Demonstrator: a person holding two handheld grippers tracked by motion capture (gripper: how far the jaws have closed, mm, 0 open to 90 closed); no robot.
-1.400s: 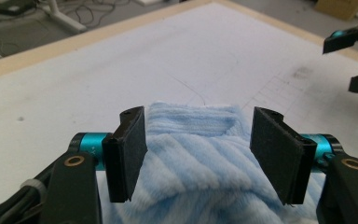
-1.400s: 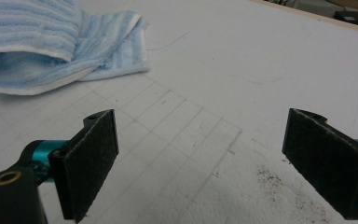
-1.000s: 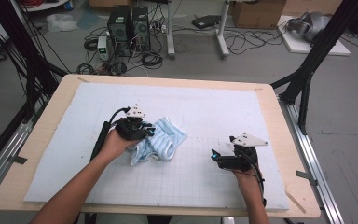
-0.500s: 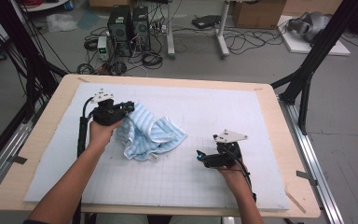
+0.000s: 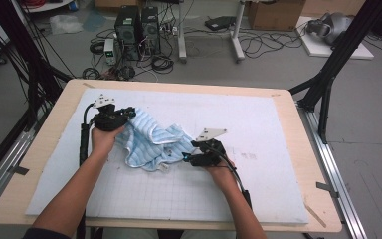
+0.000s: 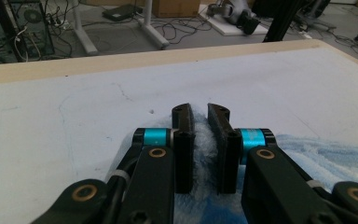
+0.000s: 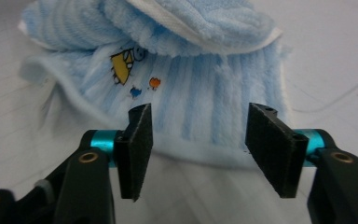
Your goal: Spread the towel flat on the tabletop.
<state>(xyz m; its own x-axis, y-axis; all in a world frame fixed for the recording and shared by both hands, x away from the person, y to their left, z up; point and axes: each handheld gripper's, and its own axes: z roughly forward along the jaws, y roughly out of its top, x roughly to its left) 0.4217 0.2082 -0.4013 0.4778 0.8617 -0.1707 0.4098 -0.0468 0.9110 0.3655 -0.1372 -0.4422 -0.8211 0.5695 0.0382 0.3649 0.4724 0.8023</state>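
High view shows us at the desk (image 5: pixel 40 164) with a light blue striped towel (image 5: pixel 151 142) lying crumpled on the white mat, left of the middle and nearer the far-left corner than any other. Our left gripper (image 5: pixel 124 115) holds the towel's far-left end; in the left gripper view its jaws stand almost closed, with a thin ridge of blue pile (image 6: pixel 201 144) pinched between them. Our right gripper (image 5: pixel 185 158) sits at the towel's near-right edge, and in the right gripper view its jaws are wide apart with nothing in them, the hemmed border of the towel (image 7: pixel 205 107) just ahead and between them, not yet touched as far as we can tell.

We judge the work to be spreading or folding the towel, and it is at an early stage. One end is secured. The cloth is bunched, with a fold rolled over on top and a small printed figure (image 7: pixel 121 65) showing below it. What remains, in our view: closing the right jaws on the near hem, pulling the two ends apart so the towel lies flat, then whatever folding follows.
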